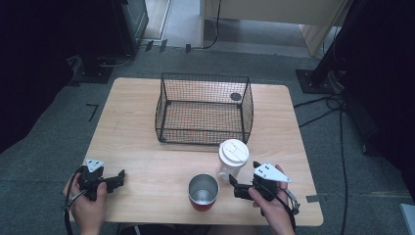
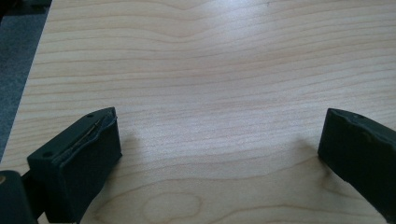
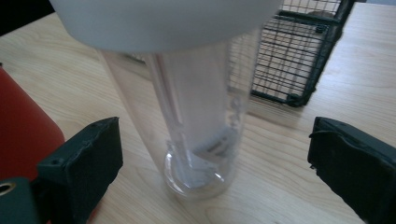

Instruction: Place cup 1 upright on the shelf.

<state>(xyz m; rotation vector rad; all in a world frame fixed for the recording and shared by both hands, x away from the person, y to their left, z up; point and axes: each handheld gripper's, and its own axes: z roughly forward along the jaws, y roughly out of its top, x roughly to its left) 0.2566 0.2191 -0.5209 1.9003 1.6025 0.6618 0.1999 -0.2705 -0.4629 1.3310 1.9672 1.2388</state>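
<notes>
- Lower left: left hand-held gripper [image 1: 117,179] released, jaws wide over bare surface [image 1: 147,161].
- Lower centre: red cup [image 1: 203,192], upright.
- Right of centre: clear bottle [image 1: 231,160] upright, just beside cup.
- Lower right: right hand-held gripper [image 1: 234,185] released, jaws apart, bottle ahead, untouched.

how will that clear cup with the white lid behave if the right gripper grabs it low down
The clear cup looks tall, narrow and empty, so probably light and apt to tip if nudged. Its smooth wall may slip or flex between the open right gripper. The wide white lid puts bulk up top, and the red cup stands close.
</notes>
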